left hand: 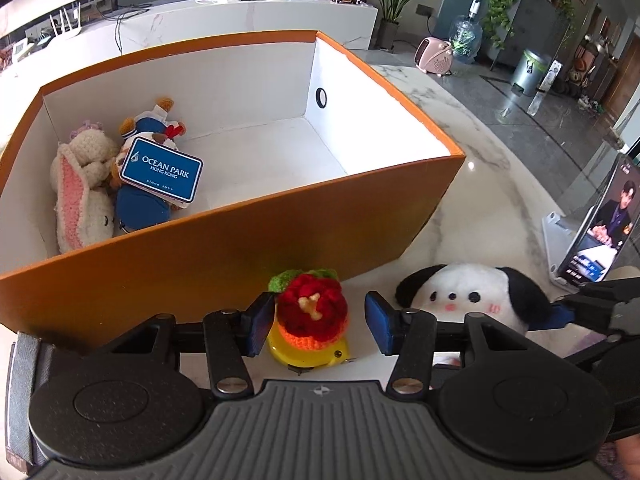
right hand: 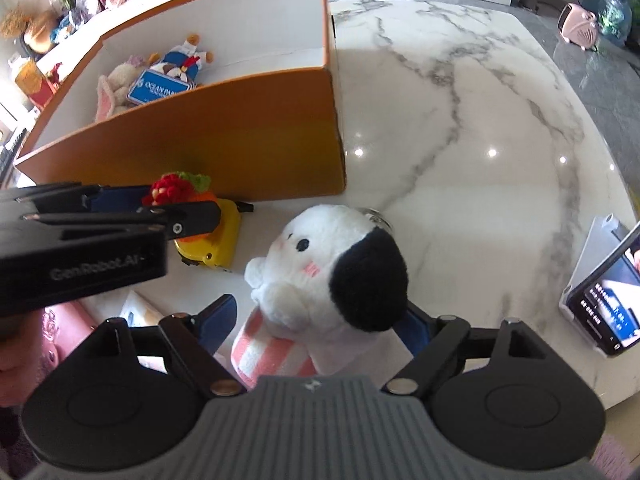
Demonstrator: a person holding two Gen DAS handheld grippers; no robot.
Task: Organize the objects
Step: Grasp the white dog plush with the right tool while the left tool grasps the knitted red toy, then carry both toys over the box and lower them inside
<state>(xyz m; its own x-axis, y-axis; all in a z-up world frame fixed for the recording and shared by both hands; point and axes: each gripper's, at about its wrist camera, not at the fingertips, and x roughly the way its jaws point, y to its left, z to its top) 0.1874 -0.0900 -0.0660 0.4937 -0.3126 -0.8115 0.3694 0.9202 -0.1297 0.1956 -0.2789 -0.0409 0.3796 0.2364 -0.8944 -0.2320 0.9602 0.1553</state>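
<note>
A red crochet flower (left hand: 314, 310) sits on a yellow tape measure (left hand: 308, 354) just in front of the orange box (left hand: 240, 236). My left gripper (left hand: 318, 322) is open around the flower, its left pad close to it and a gap at the right pad. A white plush dog with black ears (right hand: 320, 256) lies on the marble table (right hand: 460, 140). My right gripper (right hand: 316, 326) stands open on either side of the dog's pink-striped body; the black ear hides the right pad. The box (right hand: 240, 132) holds two plush toys and a blue Ocean Park card (left hand: 160, 170).
A phone on a stand (right hand: 604, 300) plays video at the table's right edge, also the phone (left hand: 600, 224) in the left wrist view. The right half of the box floor (left hand: 280, 148) is bare. Something pink (right hand: 68, 320) lies at lower left.
</note>
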